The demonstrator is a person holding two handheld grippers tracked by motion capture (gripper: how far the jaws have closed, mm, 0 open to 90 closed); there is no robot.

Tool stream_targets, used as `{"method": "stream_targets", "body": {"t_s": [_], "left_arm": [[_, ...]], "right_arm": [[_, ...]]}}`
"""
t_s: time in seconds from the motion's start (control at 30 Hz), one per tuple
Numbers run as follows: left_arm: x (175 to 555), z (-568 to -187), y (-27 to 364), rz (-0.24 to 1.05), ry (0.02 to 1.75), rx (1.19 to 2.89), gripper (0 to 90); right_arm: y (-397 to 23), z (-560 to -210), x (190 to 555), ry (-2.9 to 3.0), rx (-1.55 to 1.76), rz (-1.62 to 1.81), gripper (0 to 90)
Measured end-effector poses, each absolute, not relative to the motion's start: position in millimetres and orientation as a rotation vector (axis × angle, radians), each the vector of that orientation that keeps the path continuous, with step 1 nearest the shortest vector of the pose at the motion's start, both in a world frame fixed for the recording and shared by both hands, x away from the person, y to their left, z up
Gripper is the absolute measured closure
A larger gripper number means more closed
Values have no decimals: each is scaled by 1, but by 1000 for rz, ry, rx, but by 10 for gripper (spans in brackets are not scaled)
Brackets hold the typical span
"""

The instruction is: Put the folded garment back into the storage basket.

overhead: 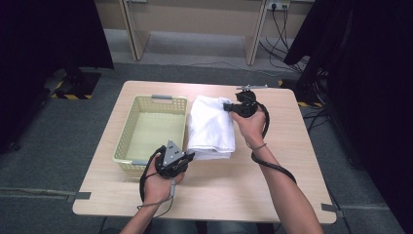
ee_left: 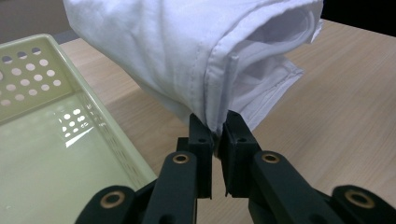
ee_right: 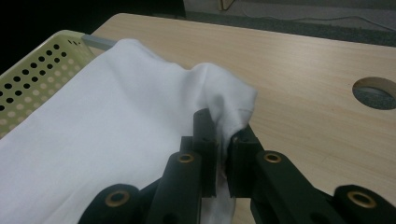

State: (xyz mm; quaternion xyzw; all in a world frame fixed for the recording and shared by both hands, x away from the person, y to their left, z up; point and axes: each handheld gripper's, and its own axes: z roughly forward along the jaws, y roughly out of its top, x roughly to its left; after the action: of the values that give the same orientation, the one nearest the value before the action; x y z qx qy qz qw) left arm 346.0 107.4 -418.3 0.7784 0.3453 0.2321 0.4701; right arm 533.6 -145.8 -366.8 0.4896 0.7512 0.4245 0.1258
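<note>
Wooden counter [overhead: 272, 180] on grey carpet – folded white cloth [overhead: 211, 127] lies mid-counter, just beside the yellow basket [overhead: 127, 131] toward the left edge. Left tool [ee_left: 215, 135] clamped on its near corner, right tool [ee_right: 223, 135] clamped on its far corner. Grip step looks done – next likely lift both evenly, carry over the basket.

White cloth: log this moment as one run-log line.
left gripper: shut on white cloth, near corner | right gripper: shut on white cloth, far corner | cloth: folded, beside basket | basket: empty
</note>
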Motion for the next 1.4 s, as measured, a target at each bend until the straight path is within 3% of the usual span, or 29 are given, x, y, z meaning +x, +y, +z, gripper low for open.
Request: {"method": "stream_targets", "body": {"t_s": [1.4], "left_arm": [[343, -417, 128, 602, 880, 1882, 832]], "right_arm": [[-118, -361, 538, 2214, 1390, 1242, 845]]}}
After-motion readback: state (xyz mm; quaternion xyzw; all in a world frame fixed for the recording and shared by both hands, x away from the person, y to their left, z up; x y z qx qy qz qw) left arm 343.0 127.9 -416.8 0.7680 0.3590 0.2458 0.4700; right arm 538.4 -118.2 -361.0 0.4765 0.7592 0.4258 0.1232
